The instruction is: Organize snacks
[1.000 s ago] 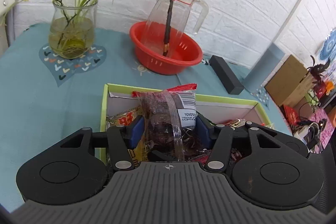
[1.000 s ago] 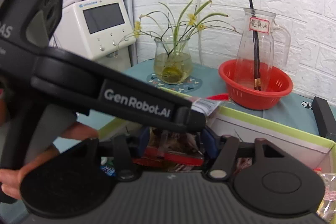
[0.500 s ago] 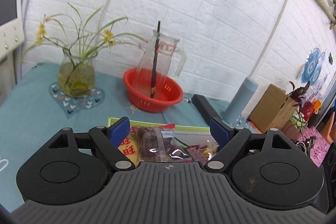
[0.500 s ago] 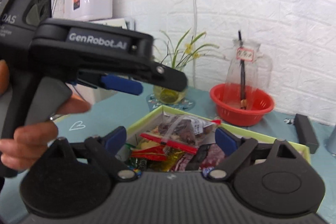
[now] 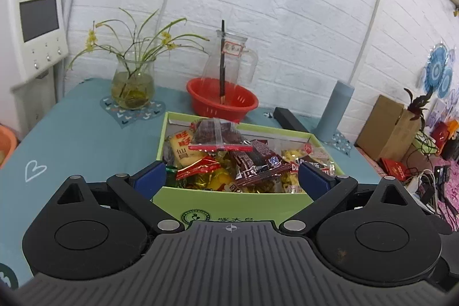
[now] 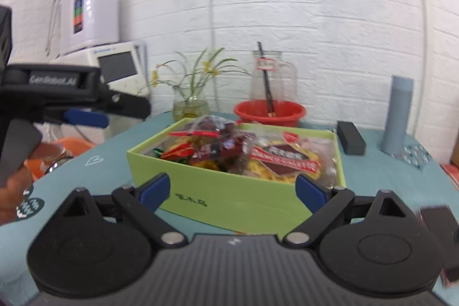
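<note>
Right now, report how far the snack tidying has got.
Done: the green box is heaped with snack packets, a clear bag of dark snacks on top. In hand: nothing; left gripper and right gripper have just been opening and stand empty. Left: possibly nothing; no loose snacks are clearly visible on the table.

On my bench point(image 5: 86, 139) the snack box point(image 5: 229, 202) sits nearest me, packets point(image 5: 223, 157) heaped in it. Behind it stands the basin point(image 5: 222, 102) holding a pitcher point(image 5: 229, 59); the vase point(image 5: 132, 85) is left of those, the cylinder point(image 5: 335, 111) right.
</note>
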A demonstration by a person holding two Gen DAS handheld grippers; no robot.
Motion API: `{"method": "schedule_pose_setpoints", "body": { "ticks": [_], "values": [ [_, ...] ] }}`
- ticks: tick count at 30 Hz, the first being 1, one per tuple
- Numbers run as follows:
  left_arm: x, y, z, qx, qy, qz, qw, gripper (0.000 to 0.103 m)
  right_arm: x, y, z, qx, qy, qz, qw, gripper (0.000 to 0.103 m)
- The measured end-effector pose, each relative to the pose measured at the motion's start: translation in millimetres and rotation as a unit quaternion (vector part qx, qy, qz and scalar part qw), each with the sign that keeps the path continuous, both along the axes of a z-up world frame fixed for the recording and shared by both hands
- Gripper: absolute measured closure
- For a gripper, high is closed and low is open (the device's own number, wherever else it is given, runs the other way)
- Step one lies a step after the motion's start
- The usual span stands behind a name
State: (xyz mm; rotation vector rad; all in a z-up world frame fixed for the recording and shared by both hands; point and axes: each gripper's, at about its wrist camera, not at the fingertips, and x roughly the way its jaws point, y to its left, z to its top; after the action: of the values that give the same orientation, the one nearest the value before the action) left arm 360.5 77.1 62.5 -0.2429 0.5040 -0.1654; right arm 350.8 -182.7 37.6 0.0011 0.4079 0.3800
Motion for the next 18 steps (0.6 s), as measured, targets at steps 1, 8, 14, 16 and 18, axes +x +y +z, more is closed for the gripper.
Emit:
{"method": "schedule_pose_setpoints", "body": {
  "ticks": [1,8,14,16,18],
  "values": [
    [1.6,-3.8,-1.5,0.003,0.004,0.001,1.0,0.015,1.8,-2.3,-3.1,0.0,0.003,-0.011,1.0,0.01],
    [23.0,-23.8,-20.2,0.025,0.029,-0.003,0.9993,0.015,0.5,-15.8,-13.3,-0.012,-0.005,-0.036,0.999,0.01],
    [36.5,-25.6,-31.5,0.046,0.062,0.008,0.997,0.02,5.3,-31.6,-20.1,0.004,0.011,-0.07,0.997,0.01],
    [38.0,-25.6,-33.2,0.052,0.068,0.008,0.9963,0.02,4.7,-35.9,-19.3,0.018,0.011,-0.074,0.997,0.01],
    [38.8,-26.3,-34.2,0.057,0.074,0.013,0.9956,0.02,4.3,-37.7,-19.2,0.022,0.012,-0.077,0.997,0.01]
  ]
}}
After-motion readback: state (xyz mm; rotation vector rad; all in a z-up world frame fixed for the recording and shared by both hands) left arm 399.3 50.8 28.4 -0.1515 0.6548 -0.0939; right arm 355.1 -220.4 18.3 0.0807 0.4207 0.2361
